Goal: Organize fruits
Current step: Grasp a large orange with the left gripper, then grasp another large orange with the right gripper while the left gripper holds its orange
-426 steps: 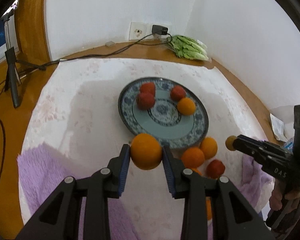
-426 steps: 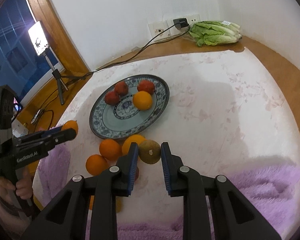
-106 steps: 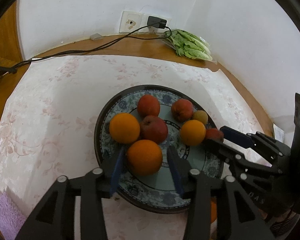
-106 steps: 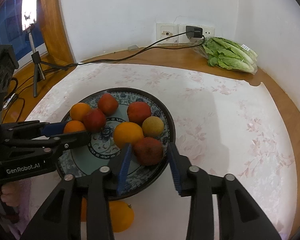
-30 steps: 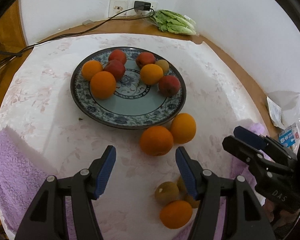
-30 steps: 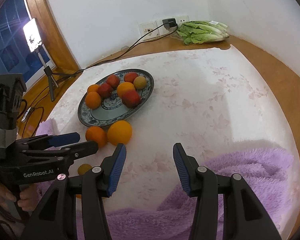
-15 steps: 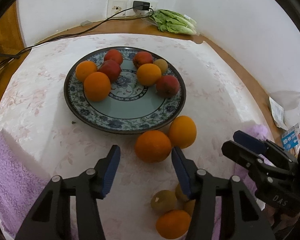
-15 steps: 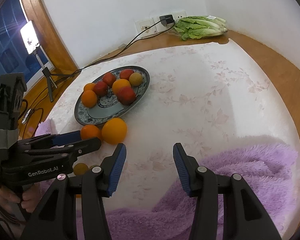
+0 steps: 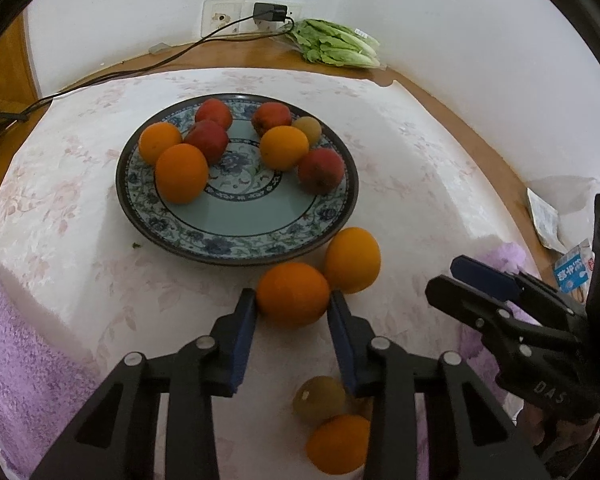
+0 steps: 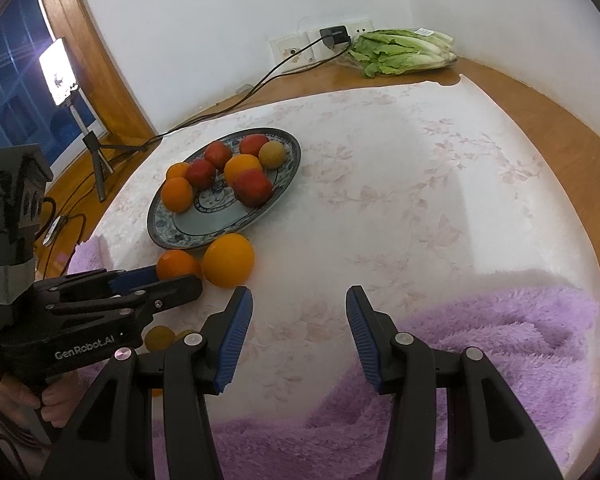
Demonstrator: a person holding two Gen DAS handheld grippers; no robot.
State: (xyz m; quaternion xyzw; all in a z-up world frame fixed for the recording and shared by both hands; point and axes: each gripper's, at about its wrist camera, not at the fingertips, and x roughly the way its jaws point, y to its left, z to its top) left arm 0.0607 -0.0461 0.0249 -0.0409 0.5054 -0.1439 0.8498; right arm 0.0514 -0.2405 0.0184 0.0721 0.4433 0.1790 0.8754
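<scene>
Target orange sits on the white floral cloth just in front of the blue-patterned plate, touching a second, paler orange at its right. Left gripper: blue pads now touch both flanks of the target orange; half a second ago they stood wider, either side of it with a gap. Contact seen, orange on the cloth; whether it is squeezed firmly I cannot tell. Right-wrist view agrees: left gripper tip is level with that orange.

Plate contents unchanged since a second ago: three oranges, four red fruits, one small brownish fruit. Nearer the camera, loose on the cloth: a brownish fruit and another orange, partly hidden by the left gripper's right finger.

Right gripper: jaws wide apart, nothing between them, above the cloth beside the purple towel; spacing same as half a second ago.

Rear: lettuce on the wooden ledge by the wall socket.
</scene>
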